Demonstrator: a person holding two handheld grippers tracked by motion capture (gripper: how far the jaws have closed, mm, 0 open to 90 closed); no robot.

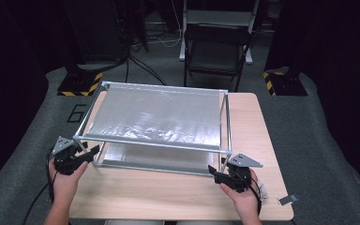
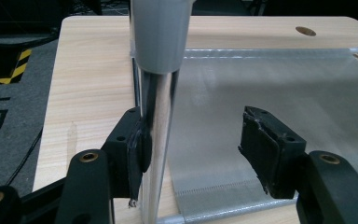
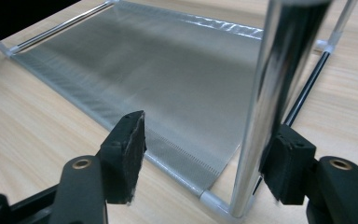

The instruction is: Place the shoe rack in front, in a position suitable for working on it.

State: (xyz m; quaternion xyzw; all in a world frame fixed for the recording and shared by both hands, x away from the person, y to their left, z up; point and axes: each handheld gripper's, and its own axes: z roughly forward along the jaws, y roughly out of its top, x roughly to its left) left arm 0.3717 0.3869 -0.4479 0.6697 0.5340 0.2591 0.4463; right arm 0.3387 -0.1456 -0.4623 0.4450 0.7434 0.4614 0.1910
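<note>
Rack [image 1: 155, 123] of chrome tubes with two grey fabric shelves stands on the wooden surface [image 1: 168, 197], reaching from near its far edge to roughly its middle and lying closer to the left edge than to the right. The left gripper [image 1: 85, 152] sits at the rack's near left corner, held by the person's left hand [image 1: 65, 180] over the surface's left edge. In the left gripper view its jaws stand apart around the upright post [image 2: 157, 140] of that corner: one pad [image 2: 137, 149] touches the chrome tube, the other pad [image 2: 261, 144] is well clear of it above the lower shelf [image 2: 270, 84], so the post is not clamped. The right gripper [image 1: 219, 173] is at the rack's near right corner, held by the right hand [image 1: 241, 194] toward the surface's near edge. Its jaws are also apart, with the right corner post [image 3: 272, 93] between them, just beside one pad [image 3: 284, 158]; whether that pad touches the tube I cannot tell. A grey connector [image 2: 161, 32] caps the left post.
</note>
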